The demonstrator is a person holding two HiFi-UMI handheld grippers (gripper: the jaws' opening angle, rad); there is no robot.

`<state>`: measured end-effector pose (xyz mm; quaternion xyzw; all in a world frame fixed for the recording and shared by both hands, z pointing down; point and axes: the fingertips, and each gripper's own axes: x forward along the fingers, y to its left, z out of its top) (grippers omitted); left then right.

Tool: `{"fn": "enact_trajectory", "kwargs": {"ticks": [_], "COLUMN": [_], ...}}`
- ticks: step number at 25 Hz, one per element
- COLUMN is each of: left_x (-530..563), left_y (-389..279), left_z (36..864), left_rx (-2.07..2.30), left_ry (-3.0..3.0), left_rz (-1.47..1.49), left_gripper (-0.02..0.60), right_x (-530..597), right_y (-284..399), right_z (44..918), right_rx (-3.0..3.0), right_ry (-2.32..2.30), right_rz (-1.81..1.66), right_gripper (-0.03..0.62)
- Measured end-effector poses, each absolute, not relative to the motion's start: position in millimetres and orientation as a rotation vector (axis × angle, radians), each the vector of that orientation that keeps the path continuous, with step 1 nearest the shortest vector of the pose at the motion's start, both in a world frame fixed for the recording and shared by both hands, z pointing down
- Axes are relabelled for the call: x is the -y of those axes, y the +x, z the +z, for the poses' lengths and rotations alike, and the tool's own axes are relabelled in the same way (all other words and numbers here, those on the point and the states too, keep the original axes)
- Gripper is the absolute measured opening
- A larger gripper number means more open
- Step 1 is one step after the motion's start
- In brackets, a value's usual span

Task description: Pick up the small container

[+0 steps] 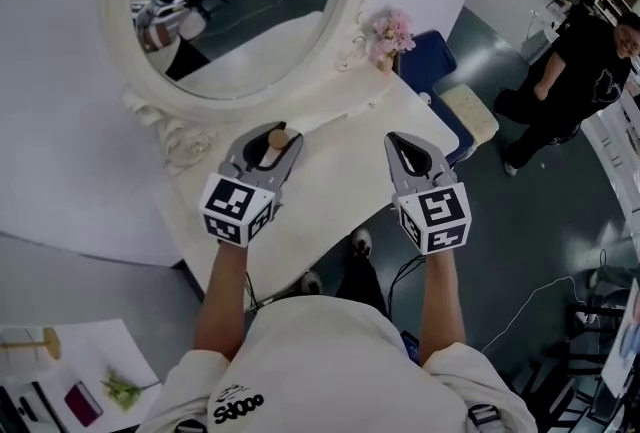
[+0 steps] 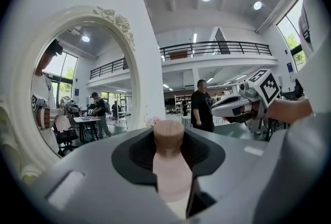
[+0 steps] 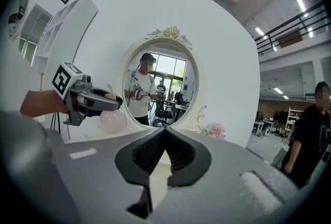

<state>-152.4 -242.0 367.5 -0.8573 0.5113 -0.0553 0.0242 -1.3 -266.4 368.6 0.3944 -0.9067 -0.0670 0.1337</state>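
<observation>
The left tongs (image 2: 170, 131) are clamped on the small container (image 2: 170, 171), their dark pads pressing the narrow neck from both sides, just under its top. The container is a pale pink, slightly frosted bottle. A light wooden stopper (image 1: 278, 137), short and round, stands up above the pads. Seen from the right gripper view, its body (image 3: 113, 120) is a smooth round bulb hanging below the left tongs. Whether the bulb touches the desk cannot be told.

The right tongs (image 3: 165, 131) are closed tip to tip, with only the notch between the pads showing and nothing in it. They are held level with the left tongs and well apart from them.

Both tongs hang over a white desk (image 1: 335, 186), in front of a large oval mirror (image 1: 240, 31) with a carved white frame. The container sits just below the mirror's lower rim. A small bunch of pink flowers (image 1: 390, 31) stands just right of the mirror's frame. Further right of the mirror, beyond the desk's edge, is a blue seat (image 1: 430, 56), and far right of it a person in black (image 1: 575, 71) stands on the grey floor.
</observation>
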Motion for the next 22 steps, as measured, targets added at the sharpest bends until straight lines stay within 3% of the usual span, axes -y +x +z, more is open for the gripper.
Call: {"fn": "enact_trajectory", "kwargs": {"ticks": [22], "left_x": [235.6], "left_y": [-139.0], "left_z": [361.3], "left_rx": [-1.539], "left_ry": [-2.645], "left_rz": [-0.159], "left_gripper": [0.143], "right_x": [263.1], "right_y": [5.5], "right_z": [370.2], "right_rx": [2.634], "right_ry": [1.139], "right_rz": [-0.201], "right_gripper": [0.002]}}
